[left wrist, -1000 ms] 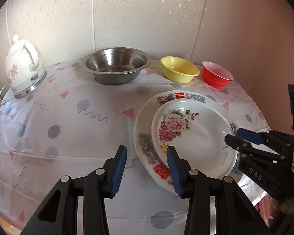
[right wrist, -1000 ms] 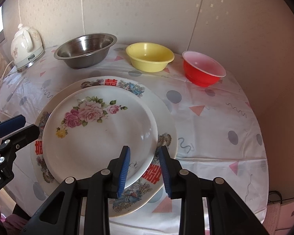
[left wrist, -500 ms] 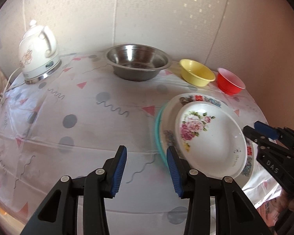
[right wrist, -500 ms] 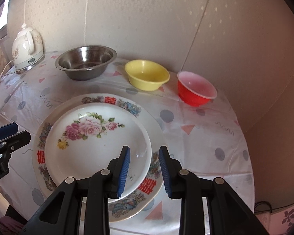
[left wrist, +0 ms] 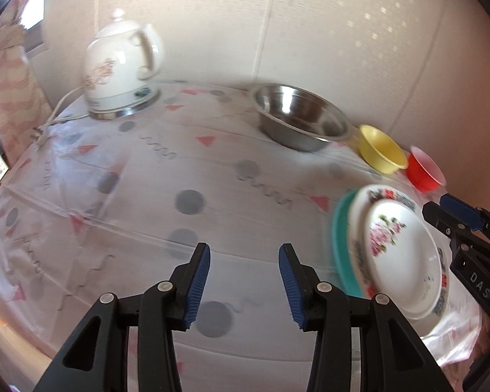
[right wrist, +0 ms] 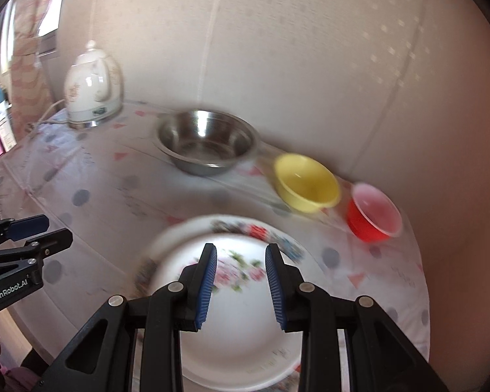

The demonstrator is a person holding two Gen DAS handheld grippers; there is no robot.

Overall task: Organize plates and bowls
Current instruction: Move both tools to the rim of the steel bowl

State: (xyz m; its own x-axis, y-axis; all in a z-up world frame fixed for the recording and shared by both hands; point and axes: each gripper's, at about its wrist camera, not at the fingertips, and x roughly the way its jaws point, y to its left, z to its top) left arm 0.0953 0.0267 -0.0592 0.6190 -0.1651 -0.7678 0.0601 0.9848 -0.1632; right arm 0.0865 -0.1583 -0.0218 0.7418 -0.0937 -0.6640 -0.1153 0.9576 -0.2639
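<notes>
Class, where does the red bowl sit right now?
The red bowl sits at the table's far right, beside the yellow bowl, behind the stacked plates.

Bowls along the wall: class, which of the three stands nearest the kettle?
The steel bowl. It is the largest and the only metal one, closest to the kettle; the yellow bowl and red bowl follow further right.
</notes>
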